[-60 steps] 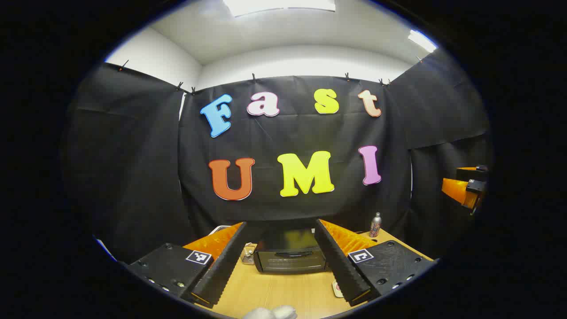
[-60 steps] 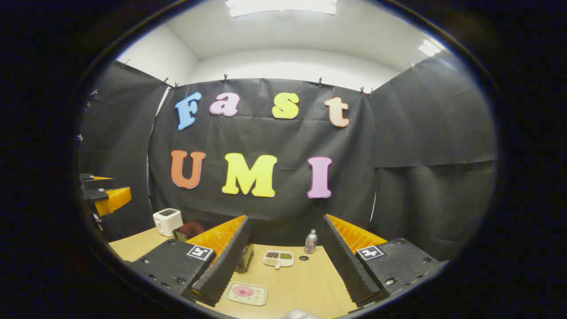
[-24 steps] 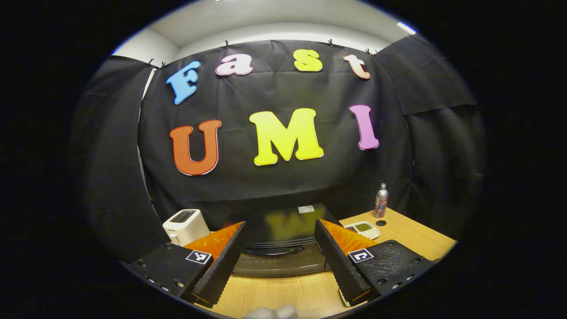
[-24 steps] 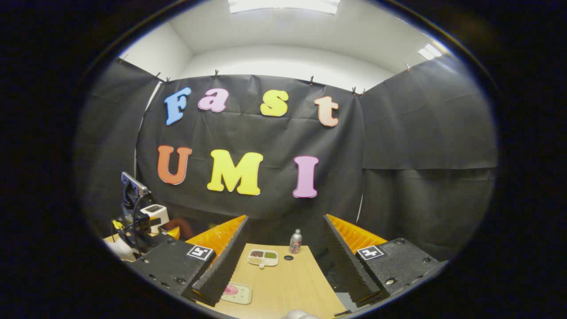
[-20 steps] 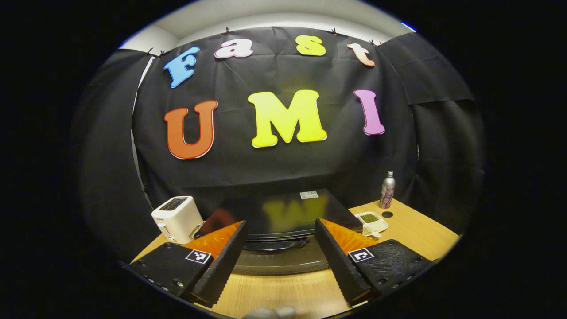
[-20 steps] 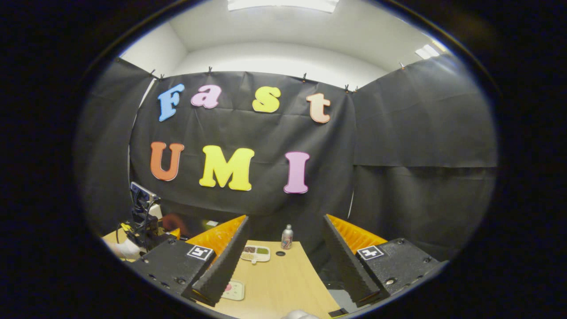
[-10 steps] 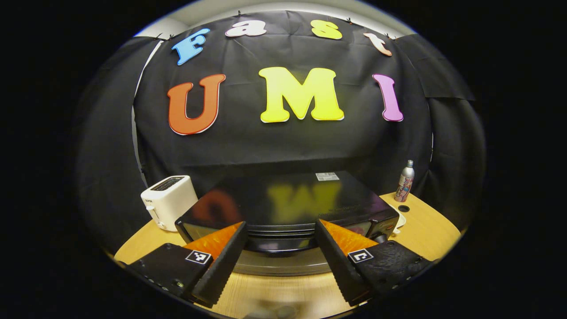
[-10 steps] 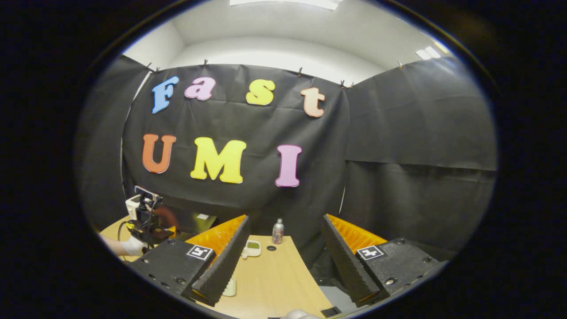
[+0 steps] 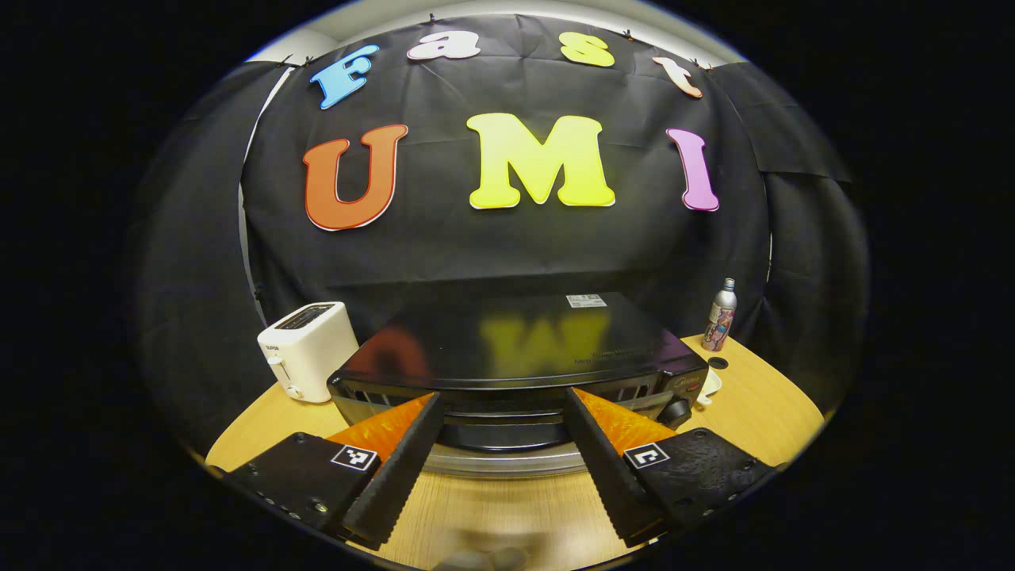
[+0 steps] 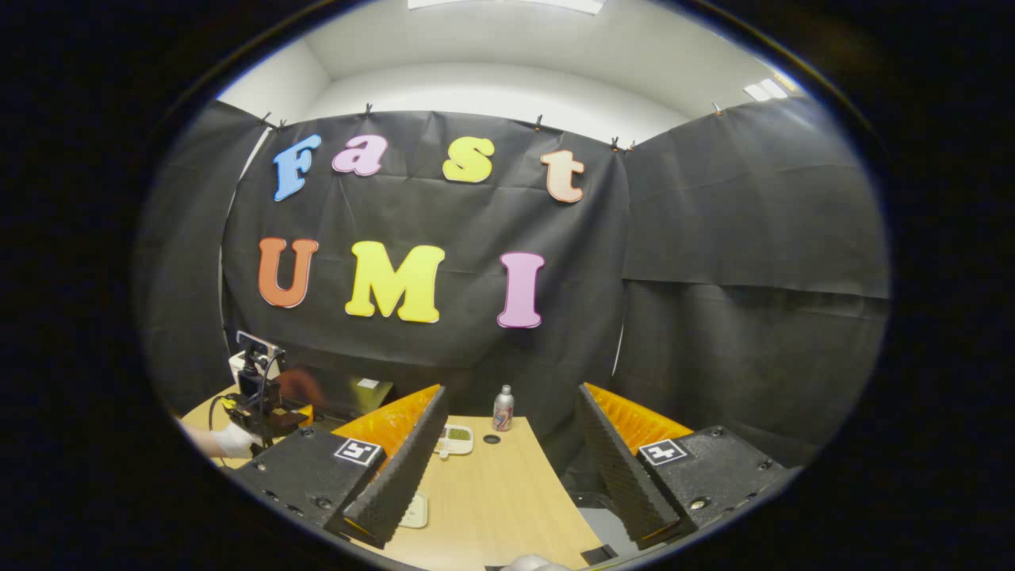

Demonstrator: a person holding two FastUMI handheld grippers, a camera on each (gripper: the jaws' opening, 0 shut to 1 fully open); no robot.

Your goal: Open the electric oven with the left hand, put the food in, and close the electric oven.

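Table (image 9: 745,404): left tongs (image 9: 502,444) (spread) facing oven (image 9: 515,357).

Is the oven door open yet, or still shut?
Shut. In the left gripper view the oven door handle sits flush up against the front, no cavity showing, and the left tool is open with its fingers either side of the handle.

Oven (image 9: 515,349) fronted by bare table (image 9: 507,515), toaster (image 9: 305,349) left, bottle (image 9: 720,316) right
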